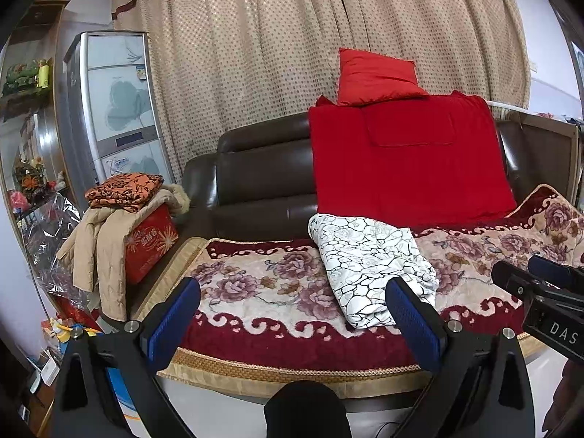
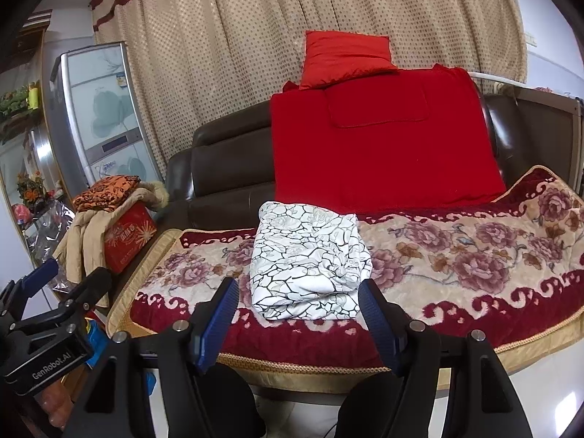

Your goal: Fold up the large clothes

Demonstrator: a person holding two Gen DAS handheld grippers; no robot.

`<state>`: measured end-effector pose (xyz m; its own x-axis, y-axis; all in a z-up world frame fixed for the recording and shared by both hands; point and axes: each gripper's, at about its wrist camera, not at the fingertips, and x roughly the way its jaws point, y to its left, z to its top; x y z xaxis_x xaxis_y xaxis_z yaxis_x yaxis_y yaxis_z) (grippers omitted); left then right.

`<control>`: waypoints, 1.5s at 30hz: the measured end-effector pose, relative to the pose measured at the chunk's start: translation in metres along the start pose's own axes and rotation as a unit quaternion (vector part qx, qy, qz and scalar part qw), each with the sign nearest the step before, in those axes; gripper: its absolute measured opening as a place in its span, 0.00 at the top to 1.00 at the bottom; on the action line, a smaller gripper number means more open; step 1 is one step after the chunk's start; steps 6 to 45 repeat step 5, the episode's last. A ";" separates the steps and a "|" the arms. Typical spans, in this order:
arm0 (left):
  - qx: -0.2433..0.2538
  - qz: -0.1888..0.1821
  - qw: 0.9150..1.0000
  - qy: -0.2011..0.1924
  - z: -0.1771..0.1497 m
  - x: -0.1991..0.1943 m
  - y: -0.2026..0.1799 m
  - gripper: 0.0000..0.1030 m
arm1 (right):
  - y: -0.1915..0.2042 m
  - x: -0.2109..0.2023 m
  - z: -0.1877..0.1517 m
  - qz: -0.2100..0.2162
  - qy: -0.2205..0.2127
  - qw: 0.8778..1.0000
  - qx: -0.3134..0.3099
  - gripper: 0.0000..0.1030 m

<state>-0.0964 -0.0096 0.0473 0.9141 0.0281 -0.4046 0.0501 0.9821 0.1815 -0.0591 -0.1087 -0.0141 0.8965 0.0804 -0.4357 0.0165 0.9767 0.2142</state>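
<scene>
A folded white cloth with a black crackle print lies on the floral sofa cover, near its front edge. My left gripper is open above the front edge, its blue pads empty, and the cloth sits just behind its right finger. My right gripper is open too and hovers in front of the cloth. Its fingers frame the cloth's near end without pressing on it. Each gripper shows at the edge of the other's view: the right gripper and the left gripper.
A brown leather sofa carries a red blanket and a red pillow on its back. At the left a beige jacket and an orange patterned cloth lie on a red box. A fridge and curtains stand behind.
</scene>
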 end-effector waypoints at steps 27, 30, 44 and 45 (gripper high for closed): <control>-0.001 -0.006 1.000 0.009 -0.001 0.012 -0.002 0.02 | 0.000 0.009 -0.001 -0.002 0.008 1.000 0.001 0.31; -0.001 -0.006 1.000 0.009 -0.001 0.012 -0.002 0.02 | 0.000 0.009 -0.001 -0.002 0.008 1.000 0.001 0.31; -0.001 -0.006 1.000 0.009 -0.001 0.012 -0.002 0.02 | 0.000 0.009 -0.001 -0.002 0.008 1.000 0.001 0.31; -0.001 -0.006 1.000 0.009 -0.001 0.012 -0.002 0.02 | 0.000 0.009 -0.001 -0.002 0.008 1.000 0.001 0.31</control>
